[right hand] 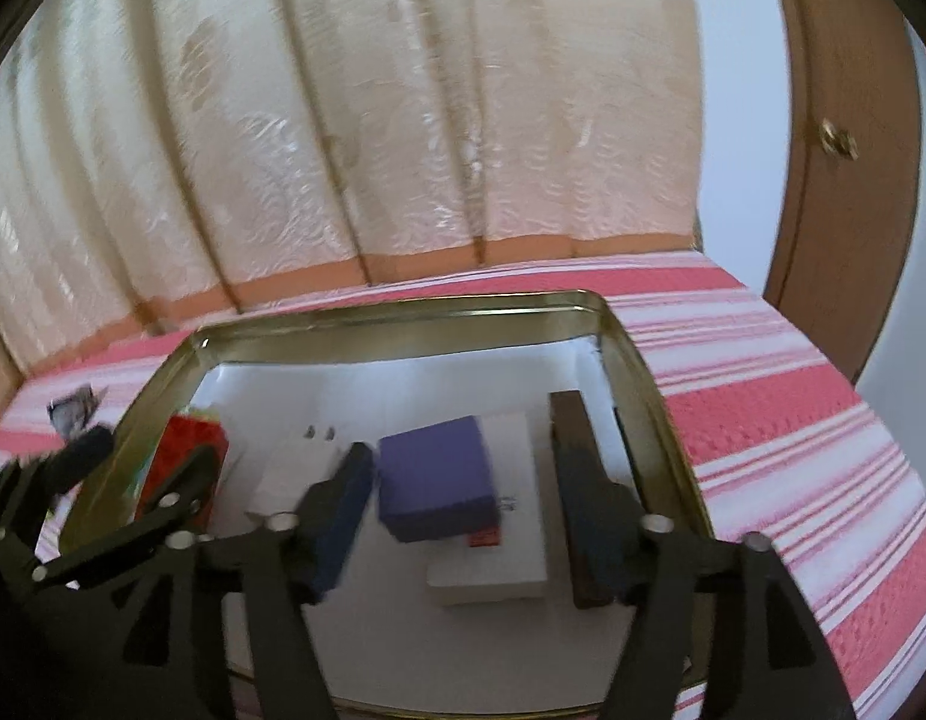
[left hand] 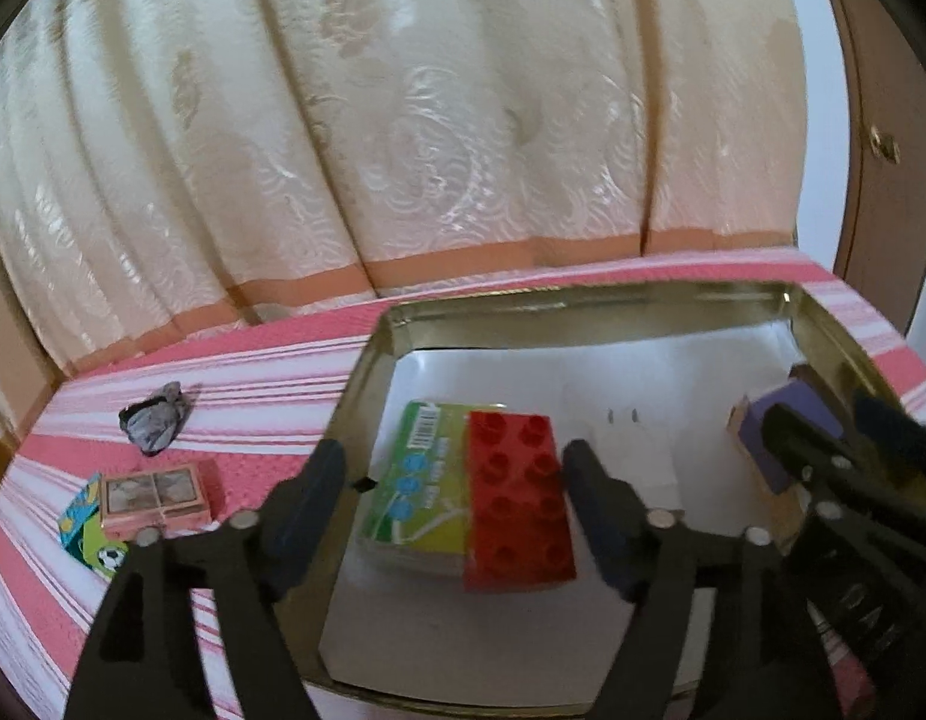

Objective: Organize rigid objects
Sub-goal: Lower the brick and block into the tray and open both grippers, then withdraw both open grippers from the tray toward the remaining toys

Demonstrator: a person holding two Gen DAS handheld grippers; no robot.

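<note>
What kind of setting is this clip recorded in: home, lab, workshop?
Most likely a room in a home. A cream patterned curtain hangs behind a surface under a pink-and-white striped cloth, and a brown wooden door stands at the right. On the cloth sits a metal tin holding small household items.

Striped bedspread (left hand: 270,360) carries metal tin (left hand: 366,384), crumpled wrapper (left hand: 153,420), small boxes (left hand: 156,495).

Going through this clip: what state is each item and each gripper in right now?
Red brick: in tin, released, overlapping the green pack.
Green pack: flat in tin.
Purple box: atop white box, released.
White box: flat in tin.
Tin: open, no lid.
Pink box: outside, on bedspread.
Left gripper: open.
Right gripper: open.
</note>
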